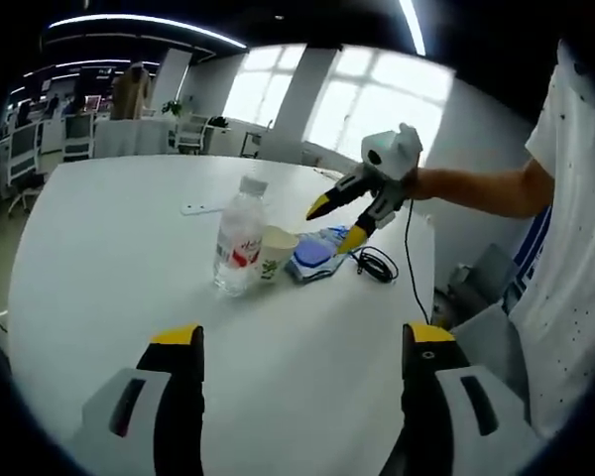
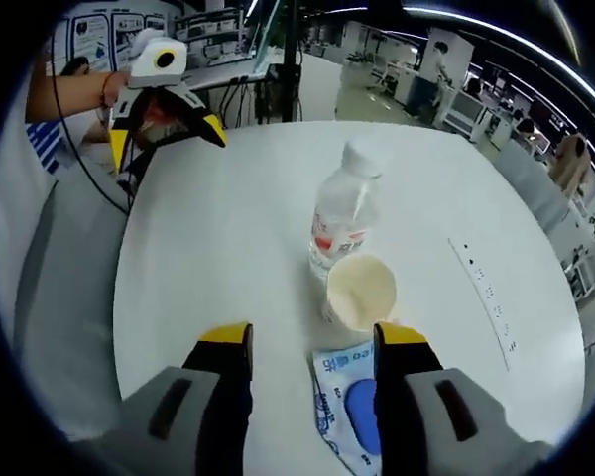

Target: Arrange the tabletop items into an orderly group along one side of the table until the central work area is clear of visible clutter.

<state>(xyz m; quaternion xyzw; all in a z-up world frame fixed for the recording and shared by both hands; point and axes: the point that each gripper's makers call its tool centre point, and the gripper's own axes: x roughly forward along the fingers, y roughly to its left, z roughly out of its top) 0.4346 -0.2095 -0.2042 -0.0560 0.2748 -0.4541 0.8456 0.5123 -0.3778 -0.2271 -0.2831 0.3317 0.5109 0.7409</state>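
Note:
On the white round table stand a clear water bottle with a red label and a paper cup, with a blue-and-white packet lying flat beside the cup. My right gripper hovers open just over the packet. From its own camera the bottle, the empty cup and the packet lie ahead of the right gripper; the packet sits partly under the right-hand jaw. My left gripper is open over bare table, well short of the bottle, and appears far off as the left gripper.
A black cable coils near the packet, by the table's edge. A flat white power strip lies behind the bottle, seen again as the power strip. A person's arm and white shirt fill the right side. Office desks and chairs stand beyond.

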